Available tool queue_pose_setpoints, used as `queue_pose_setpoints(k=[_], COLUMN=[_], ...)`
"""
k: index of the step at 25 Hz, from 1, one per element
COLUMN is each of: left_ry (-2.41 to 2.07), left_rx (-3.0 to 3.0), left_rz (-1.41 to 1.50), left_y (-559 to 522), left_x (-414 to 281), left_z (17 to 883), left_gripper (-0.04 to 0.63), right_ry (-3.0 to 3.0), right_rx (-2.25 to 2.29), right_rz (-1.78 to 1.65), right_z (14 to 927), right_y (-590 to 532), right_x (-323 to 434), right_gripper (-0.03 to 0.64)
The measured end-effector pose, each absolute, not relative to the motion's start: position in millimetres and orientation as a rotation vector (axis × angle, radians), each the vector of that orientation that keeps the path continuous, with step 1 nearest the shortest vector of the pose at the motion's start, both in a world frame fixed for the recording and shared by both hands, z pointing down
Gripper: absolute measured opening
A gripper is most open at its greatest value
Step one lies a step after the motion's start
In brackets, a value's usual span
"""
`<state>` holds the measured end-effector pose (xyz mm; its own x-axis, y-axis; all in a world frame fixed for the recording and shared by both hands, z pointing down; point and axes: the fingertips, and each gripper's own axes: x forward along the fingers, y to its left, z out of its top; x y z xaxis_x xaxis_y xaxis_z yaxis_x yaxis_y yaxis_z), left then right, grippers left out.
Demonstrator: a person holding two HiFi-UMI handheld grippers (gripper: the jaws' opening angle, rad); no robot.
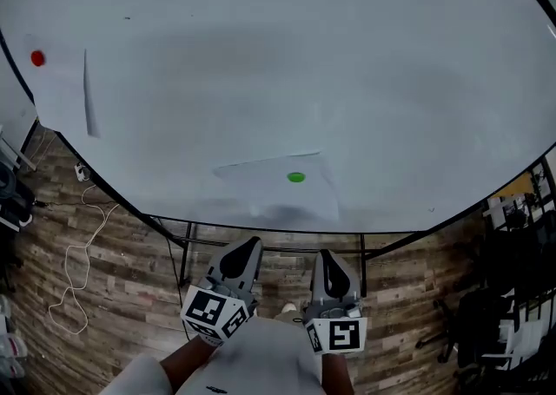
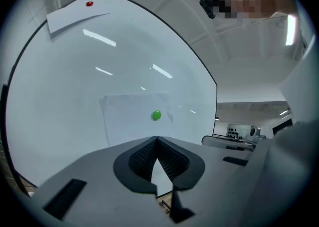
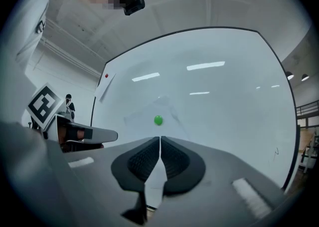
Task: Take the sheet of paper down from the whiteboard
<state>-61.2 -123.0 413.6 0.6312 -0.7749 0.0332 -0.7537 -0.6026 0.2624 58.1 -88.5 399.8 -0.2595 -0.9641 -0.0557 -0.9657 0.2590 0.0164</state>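
Plenty of bare room on the big white whiteboard. The white sheet of paper sits low on it, close to the bottom edge, pinned by a round green magnet. It lies flat and looks wider than tall, long axis along that edge. The left gripper and right gripper are side by side, level, aimed at the whiteboard but short of it. Both sets of fingers are pressed together, nothing between them.
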Motion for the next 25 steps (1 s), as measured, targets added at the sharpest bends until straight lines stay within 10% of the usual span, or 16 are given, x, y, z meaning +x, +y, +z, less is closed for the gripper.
queue_pose_setpoints(k=[25], left_ry=[-1.496], left_rx=[2.512], left_rz=[-0.185], left_y=[-174], left_x=[-17], left_z=[383], left_gripper=[0.078], right_ry=[2.642], right_rx=[-1.618], right_rz=[0.149], right_z=[373], right_y=[-152], right_x=[82], right_gripper=[0.012])
